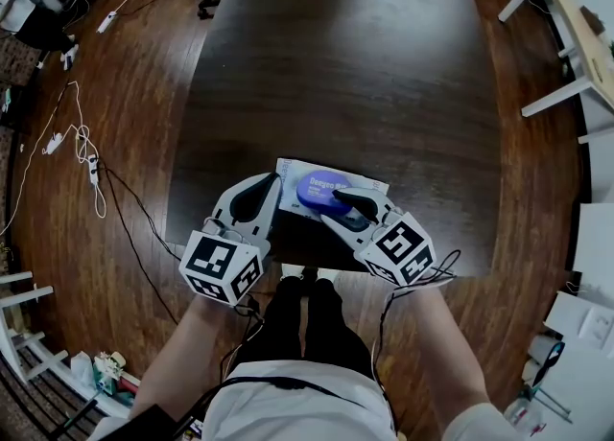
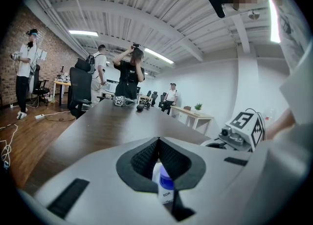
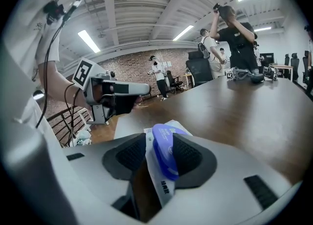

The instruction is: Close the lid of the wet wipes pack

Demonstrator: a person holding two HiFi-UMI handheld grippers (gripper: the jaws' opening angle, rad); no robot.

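Pack [image 1: 297, 173] lies at the worktop's [image 1: 336, 65] near edge, right in front of us, with its blue lid [image 1: 321, 190] on top. On the left, our left gripper [image 1: 273, 180] is at the pack's left edge. Its jaw tips are together, with a sliver of pack pinched in the gap behind them. On the right, our right gripper [image 1: 338, 207] is over the lid, jaws slightly apart and clamped on it. The two grippers sit just beside each other.
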